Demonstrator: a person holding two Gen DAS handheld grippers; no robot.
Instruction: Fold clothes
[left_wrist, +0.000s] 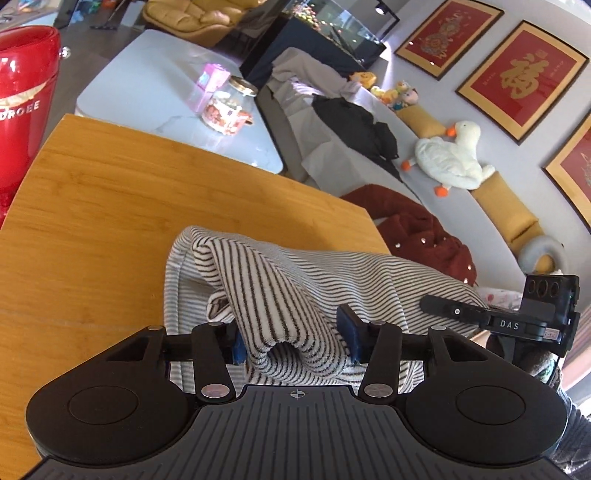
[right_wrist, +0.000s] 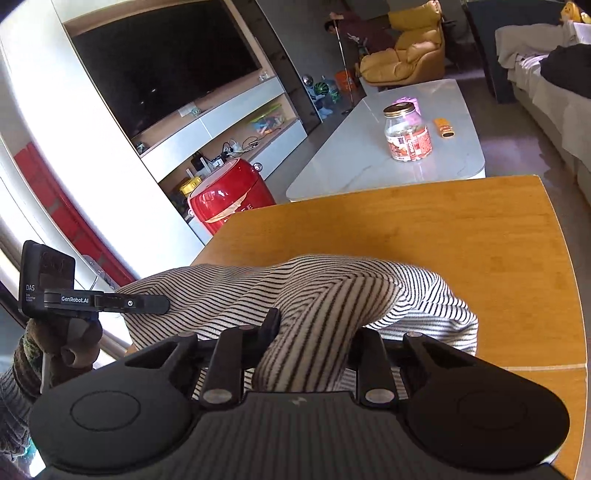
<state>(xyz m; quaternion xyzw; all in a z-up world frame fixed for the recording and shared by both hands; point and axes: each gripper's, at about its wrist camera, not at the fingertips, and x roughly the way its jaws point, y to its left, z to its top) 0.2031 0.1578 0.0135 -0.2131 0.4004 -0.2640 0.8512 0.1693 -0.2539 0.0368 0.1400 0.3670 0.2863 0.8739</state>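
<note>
We hold a striped garment (left_wrist: 295, 280) up off the near edge of the wooden surface (left_wrist: 110, 206), one tool in each hand. Our left tool (left_wrist: 295, 339) pinches a bunched fold of the cloth between its blue pads (left_wrist: 349, 332). Our right tool (right_wrist: 314, 347) is pressed onto another thick fold, which fills the gap between its black fingers (right_wrist: 271, 325).

The garment's long axis runs crosswise between the two tools, along the near edge of the surface. Its far side droops onto the wood in a rounded hump. In each wrist view the other tool shows at the frame's edge, its finger lying against the cloth.

Beyond the cloth the wood is bare. A red container (right_wrist: 232, 199) stands just past the surface's left corner, low beside it. Farther on, a white coffee table (right_wrist: 369, 158) carries a glass jar (right_wrist: 406, 133), a pink box (left_wrist: 212, 83) and a small orange item (right_wrist: 444, 128).

To the right, a sofa (left_wrist: 424, 173) holds dark clothing (left_wrist: 354, 125), a rust-red garment (left_wrist: 417, 229) and a plush goose (left_wrist: 450, 155), under red framed pictures (left_wrist: 521, 77). A television (right_wrist: 162, 62) fills the left wall unit, and a yellow armchair (right_wrist: 410, 51) sits at the back of the room.
</note>
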